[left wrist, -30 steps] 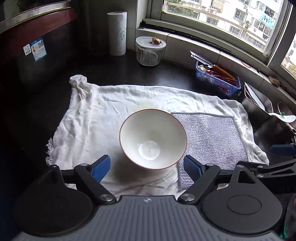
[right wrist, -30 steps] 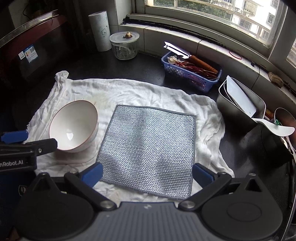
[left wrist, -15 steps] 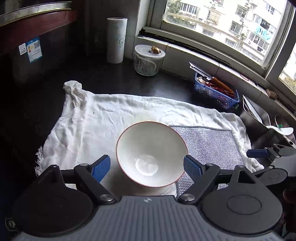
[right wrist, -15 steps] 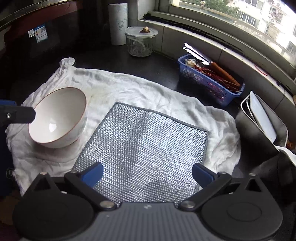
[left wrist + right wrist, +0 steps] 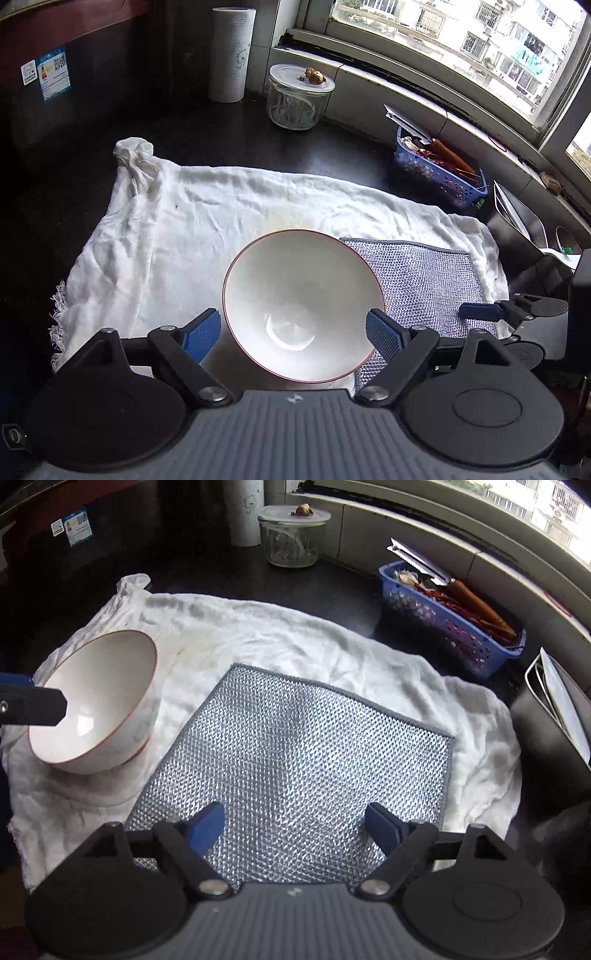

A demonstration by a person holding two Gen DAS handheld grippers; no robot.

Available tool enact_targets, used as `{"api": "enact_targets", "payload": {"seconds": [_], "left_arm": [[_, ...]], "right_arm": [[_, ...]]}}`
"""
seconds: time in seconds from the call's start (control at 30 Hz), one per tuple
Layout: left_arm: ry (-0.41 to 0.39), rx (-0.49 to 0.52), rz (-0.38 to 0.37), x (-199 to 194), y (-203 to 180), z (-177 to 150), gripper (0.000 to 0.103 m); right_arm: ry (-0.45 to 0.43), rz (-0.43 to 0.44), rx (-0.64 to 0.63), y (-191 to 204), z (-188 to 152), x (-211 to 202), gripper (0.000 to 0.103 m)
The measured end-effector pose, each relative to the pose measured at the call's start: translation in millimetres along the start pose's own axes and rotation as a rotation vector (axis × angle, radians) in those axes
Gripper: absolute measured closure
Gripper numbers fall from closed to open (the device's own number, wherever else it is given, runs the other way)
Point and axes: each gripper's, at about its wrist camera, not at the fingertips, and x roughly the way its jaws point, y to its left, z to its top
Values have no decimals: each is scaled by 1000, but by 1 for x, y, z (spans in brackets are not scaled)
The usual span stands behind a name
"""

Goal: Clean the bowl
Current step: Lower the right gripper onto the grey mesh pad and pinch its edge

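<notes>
The bowl (image 5: 303,306) sits on the white cloth (image 5: 155,251), between my wide left tongs (image 5: 293,334); a lopsided squeeze could tip it. My right tongs (image 5: 295,823), open and just narrowing, have dropped low over the mesh (image 5: 306,746) and could bunch it.

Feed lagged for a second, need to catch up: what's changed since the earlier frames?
Both grippers came down: the left gripper closer over the bowl, its open fingers either side of the rim, not gripping; the right gripper toward the mesh cloth, its jaws just closing partway, pads not yet pinching it. Bowl, mesh cloth and white towel lie as before.
</notes>
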Motion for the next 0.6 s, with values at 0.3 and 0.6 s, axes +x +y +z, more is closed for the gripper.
{"api": "enact_targets", "payload": {"seconds": [0.3,0.6], "left_arm": [[15,-41,-18,8,12,2,17],[15,-58,-25,5,18,0,17]], "right_arm": [[-15,28,-22,0,8,-1,67],[-38,84,17,-15,19,-18,98]]}}
